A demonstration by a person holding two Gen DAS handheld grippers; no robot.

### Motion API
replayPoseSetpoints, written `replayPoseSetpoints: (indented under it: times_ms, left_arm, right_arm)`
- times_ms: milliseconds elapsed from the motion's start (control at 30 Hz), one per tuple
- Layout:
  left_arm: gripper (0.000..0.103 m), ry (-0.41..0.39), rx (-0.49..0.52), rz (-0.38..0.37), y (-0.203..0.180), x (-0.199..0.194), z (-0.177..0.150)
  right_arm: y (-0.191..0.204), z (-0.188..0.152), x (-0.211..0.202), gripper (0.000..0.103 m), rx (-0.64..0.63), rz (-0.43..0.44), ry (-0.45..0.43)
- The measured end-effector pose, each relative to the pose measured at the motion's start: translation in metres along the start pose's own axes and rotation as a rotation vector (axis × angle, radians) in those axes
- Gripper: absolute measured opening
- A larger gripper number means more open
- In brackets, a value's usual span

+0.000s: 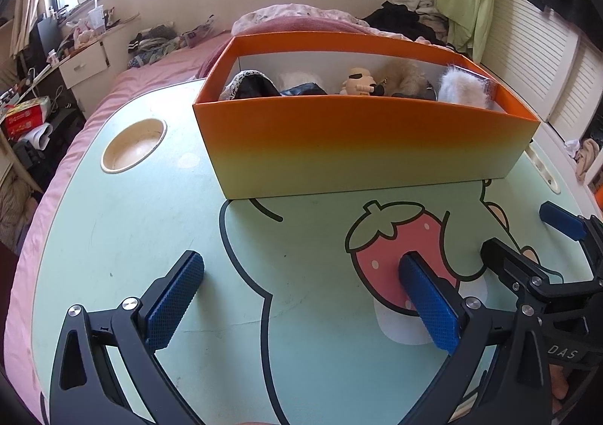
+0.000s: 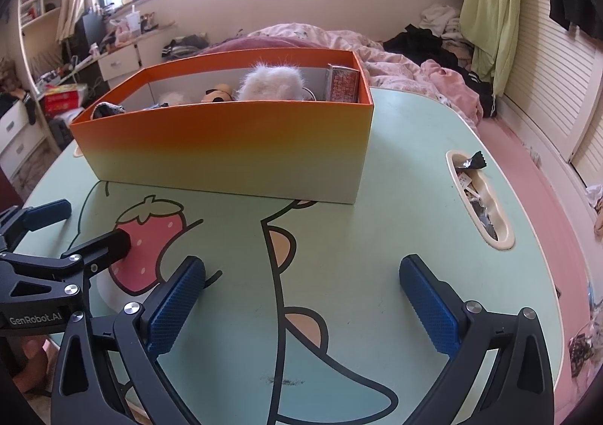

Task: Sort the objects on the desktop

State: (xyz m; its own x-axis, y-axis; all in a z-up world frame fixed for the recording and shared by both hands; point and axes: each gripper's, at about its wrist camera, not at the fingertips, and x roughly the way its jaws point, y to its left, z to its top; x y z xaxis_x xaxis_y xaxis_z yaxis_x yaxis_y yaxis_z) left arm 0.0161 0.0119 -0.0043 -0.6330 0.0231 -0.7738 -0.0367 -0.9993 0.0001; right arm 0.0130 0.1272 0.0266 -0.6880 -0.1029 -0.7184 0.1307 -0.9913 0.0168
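An orange-to-yellow box (image 1: 361, 146) (image 2: 226, 146) stands on the pale green lap table (image 1: 132, 236) (image 2: 395, 221). Inside it lie a white fluffy item (image 1: 461, 85) (image 2: 273, 82), a small beige figure (image 1: 360, 82), a dark cloth piece (image 1: 256, 85) and a red patterned packet (image 2: 343, 83). My left gripper (image 1: 301, 266) hovers open over the table in front of the box, nothing between its blue pads. My right gripper (image 2: 301, 270) is open too, empty, beside the left one. Each gripper shows in the other's view: right gripper (image 1: 527, 232), left gripper (image 2: 90, 221).
A round cup recess (image 1: 133, 146) sits at the table's left. A long slot (image 2: 478, 202) at the right holds small wrappers. The table stands on a pink bed (image 2: 527, 161) with piled bedding and clothes behind. Drawers and clutter lie to the left.
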Motion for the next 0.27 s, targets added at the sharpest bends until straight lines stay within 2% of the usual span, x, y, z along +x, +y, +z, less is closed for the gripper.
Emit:
replayPoseSetpoints:
  times_ms: [267]
  left_arm:
    - [0.103,-0.005,0.001,-0.001,0.0019,-0.0002,-0.0018]
  right_arm:
    - [0.0005,0.0001,-0.0001,0.103,0.0,0.0,0.0]
